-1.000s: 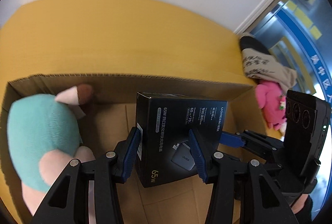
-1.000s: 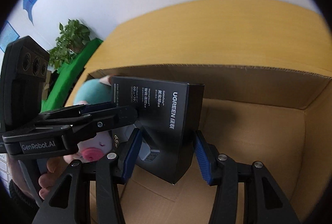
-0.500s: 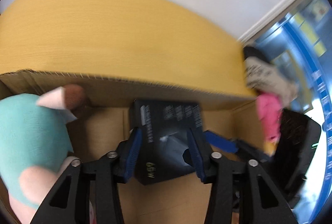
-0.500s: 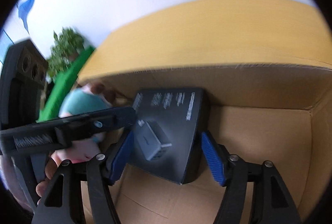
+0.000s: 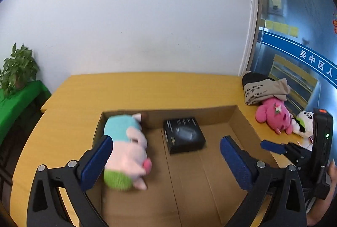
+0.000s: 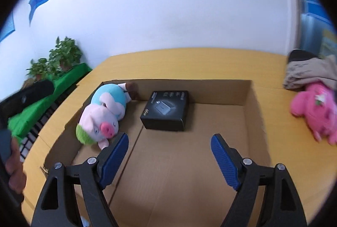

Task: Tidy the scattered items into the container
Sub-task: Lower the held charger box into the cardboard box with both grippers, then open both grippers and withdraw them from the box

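Sitting flat on the floor of the cardboard box (image 6: 248, 96), near the back wall, is the black charger box (image 6: 166, 110), with the plush pig (image 6: 103, 113) just beside it. Both the left gripper (image 5: 166, 155) and right gripper (image 6: 169, 153) have just spread wide, nothing between their blue pads. A pink plush (image 6: 313, 109) lies on the table (image 6: 189, 62) outside.

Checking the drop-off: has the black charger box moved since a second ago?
Yes. The black charger box has gone from between both pairs of jaws down onto the cardboard box floor, near its back wall.
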`<state>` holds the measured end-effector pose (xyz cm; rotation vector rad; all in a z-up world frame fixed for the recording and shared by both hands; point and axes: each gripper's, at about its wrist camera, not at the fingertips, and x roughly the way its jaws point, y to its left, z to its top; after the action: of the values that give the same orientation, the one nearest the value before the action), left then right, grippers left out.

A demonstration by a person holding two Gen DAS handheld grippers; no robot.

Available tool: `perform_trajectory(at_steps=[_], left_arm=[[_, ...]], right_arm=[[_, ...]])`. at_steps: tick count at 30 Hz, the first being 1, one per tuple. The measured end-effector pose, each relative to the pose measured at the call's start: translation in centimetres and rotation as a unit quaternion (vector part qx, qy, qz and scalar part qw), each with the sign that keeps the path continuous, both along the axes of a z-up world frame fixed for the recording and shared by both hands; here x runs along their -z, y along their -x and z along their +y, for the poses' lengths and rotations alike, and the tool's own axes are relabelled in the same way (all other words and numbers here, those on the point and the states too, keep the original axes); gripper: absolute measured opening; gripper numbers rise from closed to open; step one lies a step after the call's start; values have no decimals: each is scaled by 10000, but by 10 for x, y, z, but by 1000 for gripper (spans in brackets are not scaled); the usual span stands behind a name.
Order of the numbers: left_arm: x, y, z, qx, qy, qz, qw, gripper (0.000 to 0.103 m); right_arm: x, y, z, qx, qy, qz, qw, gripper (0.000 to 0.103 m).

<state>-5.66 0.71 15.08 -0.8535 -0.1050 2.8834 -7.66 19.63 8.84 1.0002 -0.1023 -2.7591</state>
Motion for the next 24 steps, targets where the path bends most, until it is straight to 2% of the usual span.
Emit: perform_trajectory(at_steps=[7,10,14,24], left_arm=[[-4,-70,0,-62,-164,184,9997,103],[-9,-85,6,-78,-23,308,9995,103],[-11,-96,14,-73,129,353,9993,103],[-6,-112,24,-27,158,239,9996,103]], right_arm=[[-23,-51,-15,184,-497,399,9978,80],[-31,-66,-16,201,-486,435,9977,80],[-36,-81,-19,137,-544,489,9972,80],[-32,-100,-15,69,-419,424,9982,80]])
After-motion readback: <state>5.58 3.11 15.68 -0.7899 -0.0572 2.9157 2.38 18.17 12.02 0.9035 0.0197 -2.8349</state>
